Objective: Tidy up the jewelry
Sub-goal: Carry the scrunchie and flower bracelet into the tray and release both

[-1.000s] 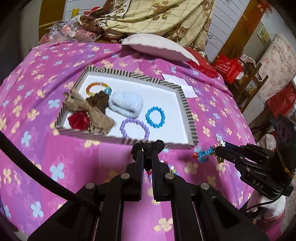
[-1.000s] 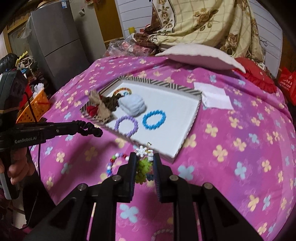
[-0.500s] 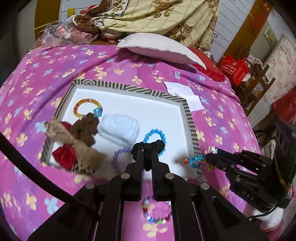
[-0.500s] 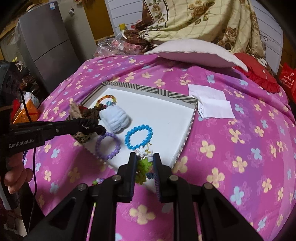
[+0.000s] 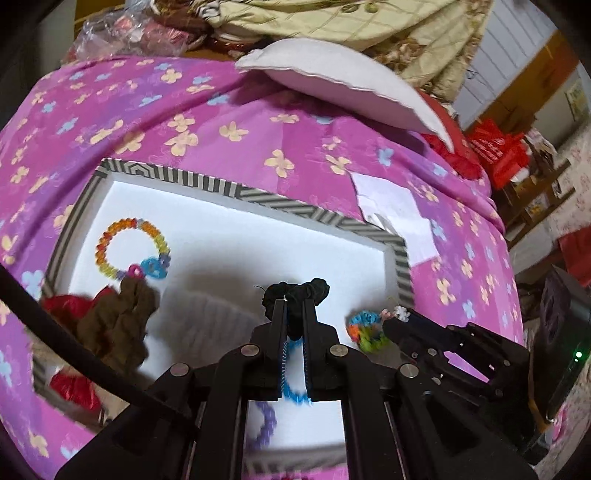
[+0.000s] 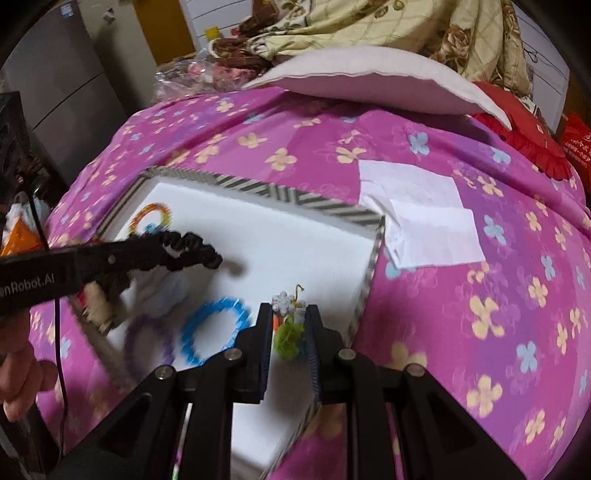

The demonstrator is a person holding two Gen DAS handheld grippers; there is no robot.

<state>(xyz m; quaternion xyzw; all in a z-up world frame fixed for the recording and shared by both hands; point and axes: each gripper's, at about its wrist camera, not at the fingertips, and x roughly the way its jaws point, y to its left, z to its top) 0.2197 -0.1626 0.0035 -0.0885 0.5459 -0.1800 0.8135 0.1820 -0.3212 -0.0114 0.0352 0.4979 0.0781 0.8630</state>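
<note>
A white tray [image 5: 303,210] with a striped rim [image 6: 295,195] lies on the pink flowered bedspread. My left gripper [image 5: 293,306] hangs over its middle, shut on a black hair tie [image 5: 299,290]; the right wrist view shows that hair tie [image 6: 188,247] from the side. My right gripper [image 6: 288,314] is over the tray's near right corner, shut on a multicoloured bracelet [image 6: 288,338] with a snowflake charm, which also shows as a bright loop [image 5: 365,328]. In the tray lie a rainbow bracelet [image 5: 129,247], a brown bow [image 5: 118,325], a blue bracelet [image 6: 214,332] and a purple bracelet [image 6: 147,343].
White paper sheets [image 6: 421,221] lie just right of the tray. A pale pillow [image 5: 343,88] and a heaped quilt [image 6: 369,26] are behind it. A person's hand [image 6: 18,380] holds the left gripper at the left edge. A grey fridge [image 6: 55,92] stands beyond the bed.
Both grippers have moved forward and slightly down, from the bedspread in front of the tray to above the tray. Each keeps hold of its item. The beaded bracelet on the bedspread has left view.
</note>
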